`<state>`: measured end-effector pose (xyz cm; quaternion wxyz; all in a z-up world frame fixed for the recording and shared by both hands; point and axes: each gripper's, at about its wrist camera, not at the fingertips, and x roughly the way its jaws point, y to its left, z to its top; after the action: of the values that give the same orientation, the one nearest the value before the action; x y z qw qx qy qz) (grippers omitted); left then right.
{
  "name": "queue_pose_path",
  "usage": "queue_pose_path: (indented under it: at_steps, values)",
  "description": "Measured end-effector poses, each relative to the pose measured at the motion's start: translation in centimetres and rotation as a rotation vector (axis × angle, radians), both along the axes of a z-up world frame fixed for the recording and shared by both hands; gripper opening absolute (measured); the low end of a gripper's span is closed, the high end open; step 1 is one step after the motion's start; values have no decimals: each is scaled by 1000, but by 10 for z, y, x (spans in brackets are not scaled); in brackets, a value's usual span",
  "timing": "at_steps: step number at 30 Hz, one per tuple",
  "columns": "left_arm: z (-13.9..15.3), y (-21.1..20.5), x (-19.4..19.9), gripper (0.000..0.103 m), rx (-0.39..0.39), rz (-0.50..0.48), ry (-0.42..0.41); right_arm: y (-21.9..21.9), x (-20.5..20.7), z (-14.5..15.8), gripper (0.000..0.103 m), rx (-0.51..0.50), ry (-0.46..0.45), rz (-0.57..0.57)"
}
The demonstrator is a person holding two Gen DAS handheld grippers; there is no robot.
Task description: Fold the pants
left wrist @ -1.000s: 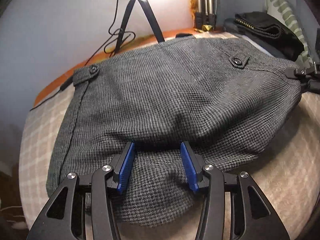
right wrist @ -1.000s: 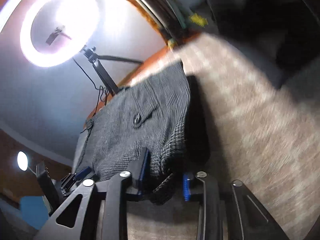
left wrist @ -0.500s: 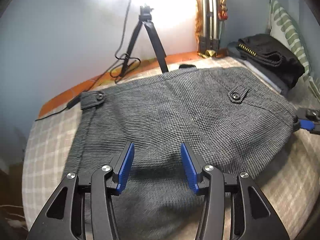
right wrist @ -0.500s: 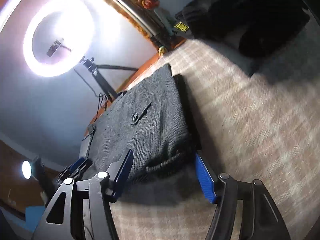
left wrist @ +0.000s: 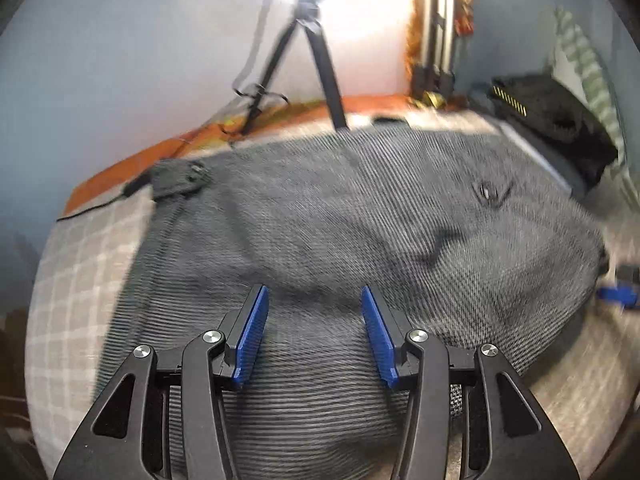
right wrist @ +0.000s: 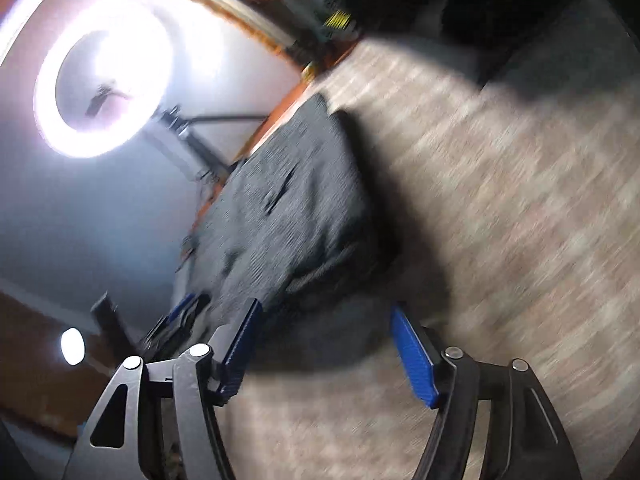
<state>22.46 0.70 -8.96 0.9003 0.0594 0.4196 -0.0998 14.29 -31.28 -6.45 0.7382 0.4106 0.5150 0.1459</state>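
The grey checked pants (left wrist: 340, 232) lie folded on the plaid bed cover (left wrist: 76, 280), with two buttoned tabs showing. My left gripper (left wrist: 314, 308) is open just above the near fold of the pants, holding nothing. My right gripper (right wrist: 324, 316) is open and empty, just off the right edge of the pants (right wrist: 288, 208), over the bed cover (right wrist: 500, 220). Its blue tip shows at the right edge of the left wrist view (left wrist: 616, 294). Both views are motion-blurred.
A tripod (left wrist: 312, 60) with a ring light (right wrist: 104, 76) stands at the far side on an orange surface (left wrist: 168, 152). Folded black clothing (left wrist: 552, 120) and a striped pillow (left wrist: 592, 76) lie at the far right. A cable (left wrist: 104, 204) runs along the left.
My right gripper has opened, let go of the pants' edge and drawn back off it. My left gripper stayed open and lifted slightly over the near fold.
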Motion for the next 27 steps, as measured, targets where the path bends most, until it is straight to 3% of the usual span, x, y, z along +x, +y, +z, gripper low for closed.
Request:
queue_pose_path:
  at_steps: [6, 11, 12, 13, 16, 18, 22, 24, 27]
  values:
    - [7, 3, -4, 47, -70, 6, -4, 8, 23, -16, 73, 9, -10, -45]
    - [-12, -23, -22, 47, 7, -82, -5, 4, 42, -21, 73, 38, -13, -110]
    - [-18, -26, -24, 47, 20, -88, 0, 6, 44, -18, 68, 14, -26, -114]
    - [-25, -28, -24, 48, 34, -90, 11, 9, 47, -15, 55, -32, -46, -110]
    - [-29, -28, -28, 48, 50, -94, -8, 16, 52, -7, 34, -119, -73, -88]
    - [-20, -29, -27, 47, 46, -81, -18, 17, 48, -2, 28, -153, -83, -82]
    - [12, -32, -13, 47, -1, -15, -124, 20, 43, 7, 26, -225, -118, -65]
    - [12, -38, -3, 47, -12, -4, -122, 20, 42, 7, 26, -243, -121, -56]
    - [-8, -54, 10, 47, 57, -3, -85, 17, 43, 4, 26, -245, -115, -58]
